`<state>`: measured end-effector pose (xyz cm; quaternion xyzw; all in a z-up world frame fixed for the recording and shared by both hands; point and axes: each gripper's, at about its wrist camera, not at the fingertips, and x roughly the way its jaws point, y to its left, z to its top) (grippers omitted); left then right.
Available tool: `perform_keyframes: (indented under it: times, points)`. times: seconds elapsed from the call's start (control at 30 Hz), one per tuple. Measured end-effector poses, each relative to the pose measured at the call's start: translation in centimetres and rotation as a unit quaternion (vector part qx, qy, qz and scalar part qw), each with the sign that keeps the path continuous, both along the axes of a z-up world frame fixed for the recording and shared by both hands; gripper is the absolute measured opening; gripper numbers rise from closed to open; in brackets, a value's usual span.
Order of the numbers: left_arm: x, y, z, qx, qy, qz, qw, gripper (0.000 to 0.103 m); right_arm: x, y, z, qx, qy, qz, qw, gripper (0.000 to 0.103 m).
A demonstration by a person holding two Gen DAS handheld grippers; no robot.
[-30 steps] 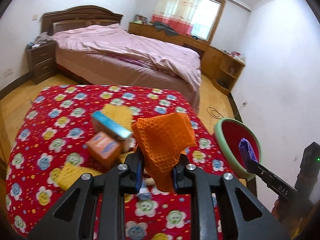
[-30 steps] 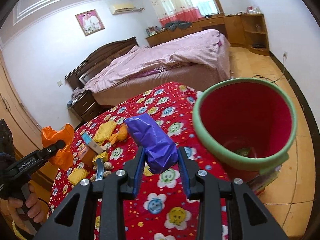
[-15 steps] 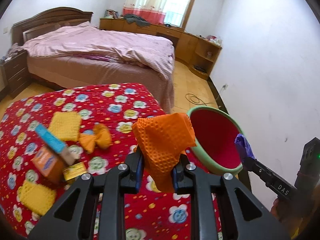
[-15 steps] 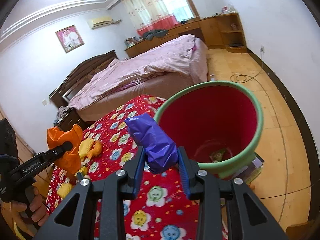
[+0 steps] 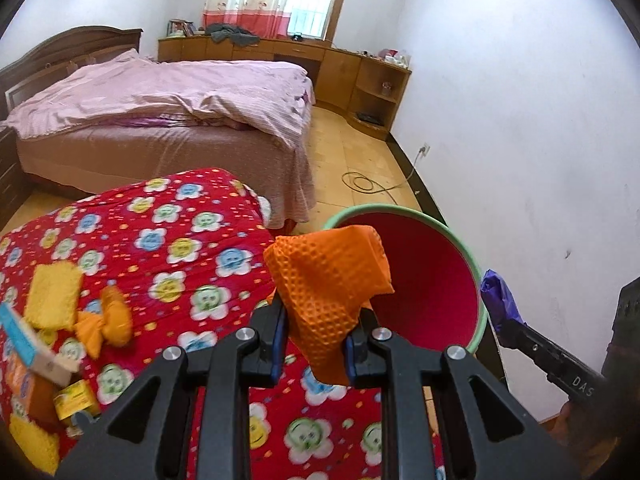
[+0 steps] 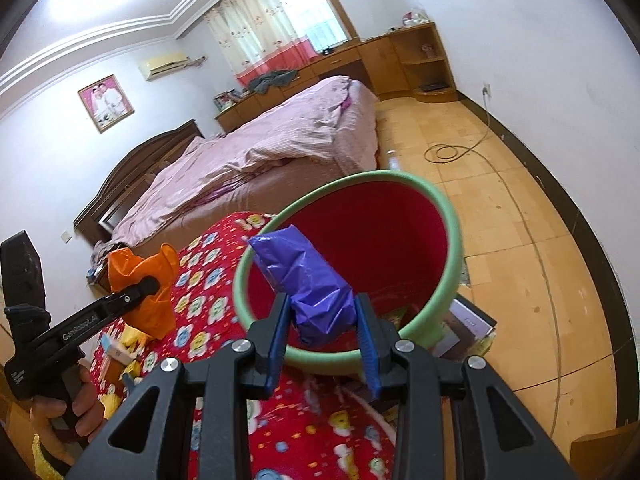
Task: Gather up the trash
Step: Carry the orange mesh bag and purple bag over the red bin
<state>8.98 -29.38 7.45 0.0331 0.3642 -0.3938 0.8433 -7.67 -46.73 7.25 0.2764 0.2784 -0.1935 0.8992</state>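
Observation:
My left gripper (image 5: 314, 344) is shut on an orange waffle cloth (image 5: 326, 280) and holds it above the table's right edge, next to the red bin with a green rim (image 5: 428, 276). My right gripper (image 6: 322, 332) is shut on a crumpled purple plastic bag (image 6: 308, 280) held over the near rim of the bin (image 6: 452, 248). The bin holds a few scraps at its bottom. The left gripper with the cloth (image 6: 148, 284) shows at the left of the right wrist view; the purple bag (image 5: 498, 300) shows at the right of the left wrist view.
The table has a red flowered cover (image 5: 176, 240). Yellow cloths (image 5: 54, 294), an orange wrapper (image 5: 106, 322) and small boxes (image 5: 28, 360) lie at its left. A bed (image 5: 160, 112) stands behind. A white wall (image 5: 520, 140) is right of the bin. A cable (image 6: 452, 152) lies on the floor.
Both grippers have moved right toward the bin with their loads. The bin now fills more of both views, and the purple bag is over its rim.

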Motion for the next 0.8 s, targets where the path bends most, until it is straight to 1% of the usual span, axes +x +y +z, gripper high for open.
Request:
perform_keyframes:
  times: [0.13, 0.27, 0.43, 0.8]
  points:
    - [0.4, -1.8, -0.7, -0.005, 0.009, -0.010, 0.9999, 0.022, -0.2, -1.8, -0.9, 0.011, 0.003, -0.016, 1.000, 0.035]
    - [1.0, -3.7, -1.2, -0.017, 0.013, -0.026, 0.9994, 0.022, -0.2, -2.6, -1.7, 0.018, 0.007, -0.025, 1.000, 0.035]
    - [1.6, -5.7, -2.1, -0.022, 0.020, -0.034, 0.9990, 0.022, 0.0, -3.7, -2.6, 0.024, 0.013, -0.034, 0.999, 0.035]
    - [2.4, -7.2, -4.8, -0.003, 0.035, -0.037, 0.9987, 0.022, 1.0, -5.0, -4.1, 0.027, 0.026, -0.040, 0.998, 0.035]
